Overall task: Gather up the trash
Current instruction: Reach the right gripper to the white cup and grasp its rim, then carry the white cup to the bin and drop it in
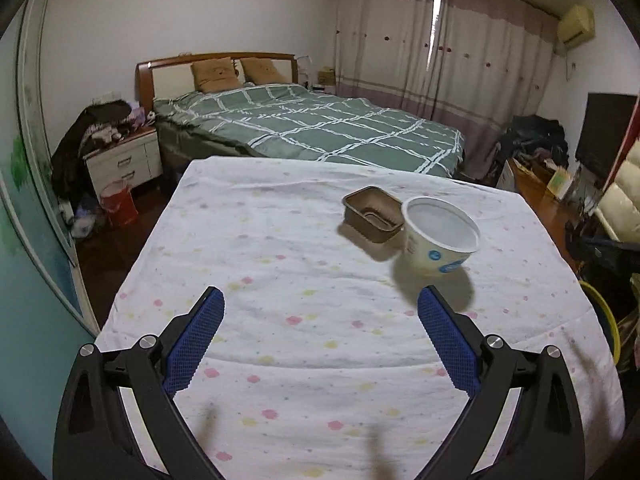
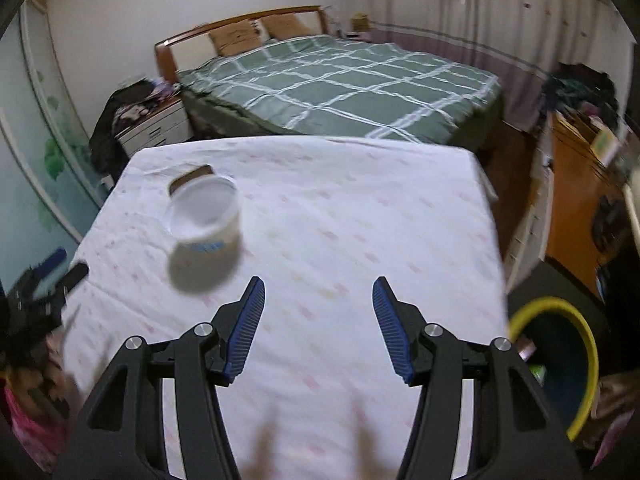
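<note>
A white paper cup (image 1: 440, 236) with blue print stands upright on the cloth-covered table (image 1: 304, 320), and a small brown rectangular tray (image 1: 374, 214) sits just behind it. My left gripper (image 1: 320, 300) hovers open above the table's near half, with the cup ahead to its right. In the right wrist view the cup (image 2: 206, 216) is blurred at the far left, with the brown tray (image 2: 192, 176) half hidden behind it. My right gripper (image 2: 319, 286) is open and empty over the table's middle. The other gripper's blue pad (image 2: 54, 262) shows at the left edge.
A bin with a yellow rim (image 2: 560, 364) stands on the floor beside the table's right edge. Behind the table is a bed with a green checked cover (image 1: 312, 128). A nightstand (image 1: 124, 160) piled with clothes and a red bag (image 1: 118, 204) are at the left.
</note>
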A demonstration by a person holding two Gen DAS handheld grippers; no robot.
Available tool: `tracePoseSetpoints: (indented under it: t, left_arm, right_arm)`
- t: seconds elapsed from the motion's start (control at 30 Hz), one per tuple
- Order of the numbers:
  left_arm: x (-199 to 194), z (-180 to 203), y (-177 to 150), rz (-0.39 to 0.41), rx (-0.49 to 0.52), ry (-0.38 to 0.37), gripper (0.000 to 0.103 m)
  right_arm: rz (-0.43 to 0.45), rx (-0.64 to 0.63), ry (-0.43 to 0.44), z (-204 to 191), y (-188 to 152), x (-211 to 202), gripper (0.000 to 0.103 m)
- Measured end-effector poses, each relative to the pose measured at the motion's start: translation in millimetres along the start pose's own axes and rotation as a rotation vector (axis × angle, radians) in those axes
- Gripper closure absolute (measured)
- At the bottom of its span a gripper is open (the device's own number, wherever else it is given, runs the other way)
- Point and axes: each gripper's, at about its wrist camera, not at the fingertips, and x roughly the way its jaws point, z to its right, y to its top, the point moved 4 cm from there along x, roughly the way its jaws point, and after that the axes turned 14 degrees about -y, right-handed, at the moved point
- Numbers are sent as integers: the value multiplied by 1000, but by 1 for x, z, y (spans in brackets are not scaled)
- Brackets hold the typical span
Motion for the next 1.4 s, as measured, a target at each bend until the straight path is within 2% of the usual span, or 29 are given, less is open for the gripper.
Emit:
tracePoseSetpoints:
  t: [0.1,0.23,0.5,0.6,0.67,0.73,0.87,1.1,1.4]
  left_arm:
    - [8,0,-7,-22,1,13,7]
    - [14,14,-13,-29,57,37,7]
    - [15,22,-15,-31,72,8,5]
    - [15,25,-15,-30,83,7,5]
    - [16,27,-16,-29,91,8,5]
    - [13,28,-16,-31,93,5,5]
    - [12,29,-17,-35,89,-1,5]
    - [13,30,-18,-33,99,-1,5]
    - [11,33,-18,-27,110,1,5]
  right_arm:
    - [-17,-18,15,-27,21,17,49]
    - [-77,-16,27,-54,42,55,49]
    - [-178,5,43,-76,44,104,51]
    - [-198,-2,44,-85,42,113,60]
    - [-217,5,63,-86,40,118,72]
    - [-231,6,70,-90,38,122,88]
    - [-226,16,80,-91,35,122,94]
    - [-193,66,68,-58,24,105,95]
    - [-171,202,-31,45,-8,80,95]
